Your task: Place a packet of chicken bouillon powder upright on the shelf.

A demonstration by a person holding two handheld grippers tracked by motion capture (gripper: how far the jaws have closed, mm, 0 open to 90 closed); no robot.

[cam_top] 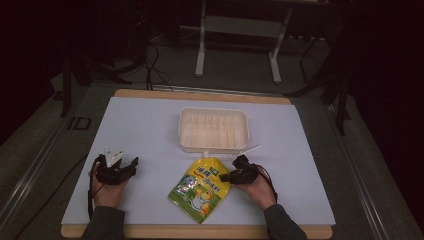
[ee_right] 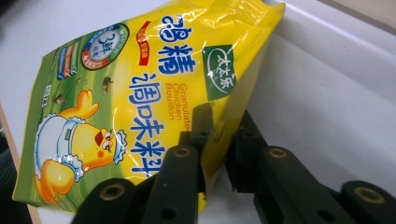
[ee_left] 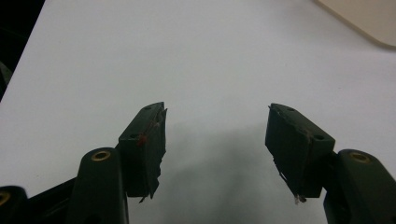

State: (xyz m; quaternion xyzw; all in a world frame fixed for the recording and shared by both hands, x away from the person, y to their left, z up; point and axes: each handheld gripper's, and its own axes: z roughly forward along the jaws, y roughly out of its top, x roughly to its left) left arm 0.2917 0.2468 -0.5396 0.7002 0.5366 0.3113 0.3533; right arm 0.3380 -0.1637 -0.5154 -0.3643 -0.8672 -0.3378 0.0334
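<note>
**Lying on the white table, yellow bouillon pouch pinched at one edge**

Item: a yellow-and-green pouch (cam_top: pixel 200 188) of granulated chicken bouillon, printed with a cartoon chick in a white apron. It is laid on the near middle of the white table (cam_top: pixel 150 130), just in front of the tray, with its narrow top end pointed toward the tray. In the right gripper view the pouch (ee_right: pixel 116 102) is seen with its side edge raised off the surface.

Right gripper (cam_top: pixel 226 176): held at the pouch's right edge. Its two black jaws are pressed together on that edge, with the pouch film caught between the pads (ee_right: pixel 219 140).

Left gripper (cam_top: pixel 134 163): rested on the table well to the left of the pouch, apart from it. Its jaws are spread wide over bare white surface (ee_left: pixel 217 140), nothing between them.

Tray (cam_top: pixel 213 113): a white plastic tray with ribbed compartments, set beyond the pouch at mid-table.

Hands: the grippers are held by a person's two hands, dark sleeves entering from the near edge.
</note>
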